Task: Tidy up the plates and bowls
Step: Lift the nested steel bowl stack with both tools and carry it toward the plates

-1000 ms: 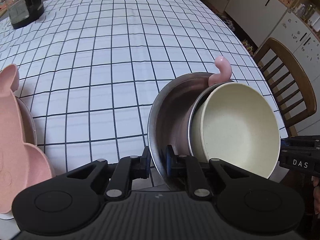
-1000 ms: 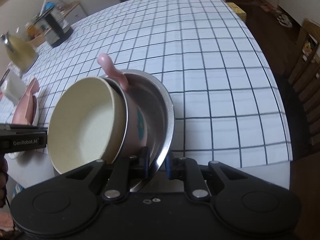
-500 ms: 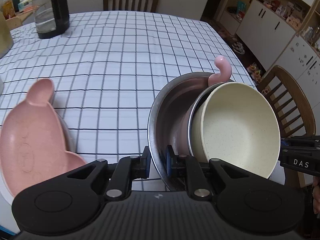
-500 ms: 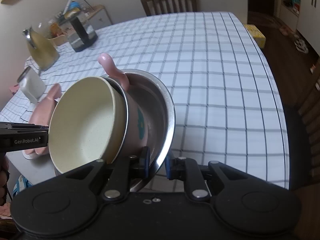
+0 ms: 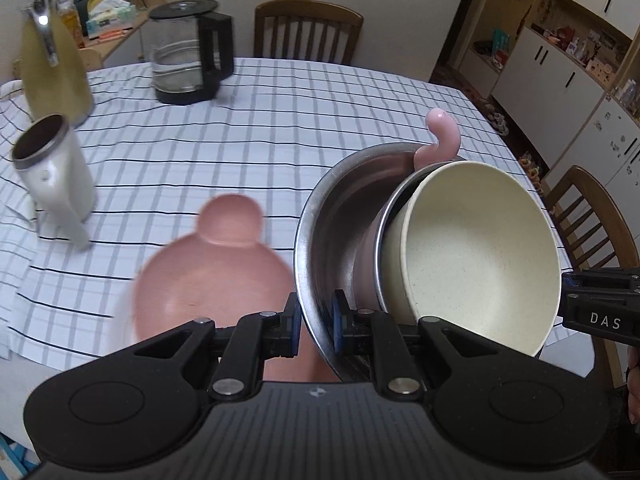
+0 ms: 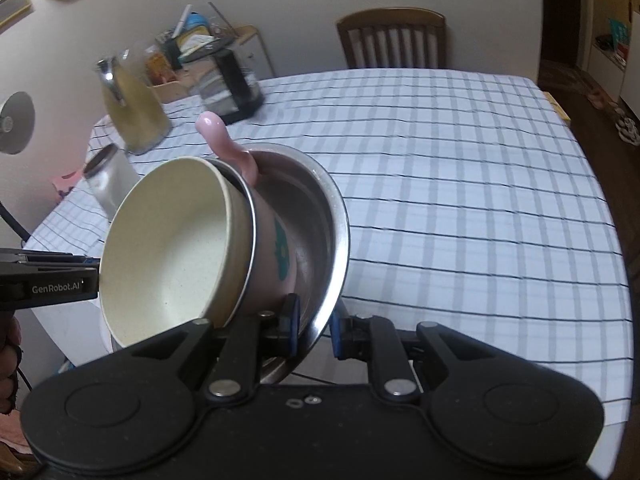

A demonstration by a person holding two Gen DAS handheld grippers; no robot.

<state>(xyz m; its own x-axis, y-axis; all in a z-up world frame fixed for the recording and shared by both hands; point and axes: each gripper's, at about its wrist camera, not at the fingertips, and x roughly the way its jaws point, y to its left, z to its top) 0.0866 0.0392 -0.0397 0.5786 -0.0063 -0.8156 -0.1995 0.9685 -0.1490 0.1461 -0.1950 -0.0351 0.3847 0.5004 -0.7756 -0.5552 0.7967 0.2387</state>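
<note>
A nested stack is being carried above the bench (image 5: 360,120): a cream bowl (image 5: 476,252) inside a pink handled cup (image 6: 272,240), inside a steel bowl (image 5: 340,208). The steel rim is clamped by the left hand-held gripper (image 5: 314,322) and the right hand-held gripper (image 6: 314,326), jaws nearly together. Next, setting down at the pink plate (image 5: 216,272) is judged likely; level lowering is required.

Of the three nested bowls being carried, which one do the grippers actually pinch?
The outermost steel bowl: the left gripper and right gripper each clamp its rim. The pink bowl and cream bowl only sit inside it.
</note>
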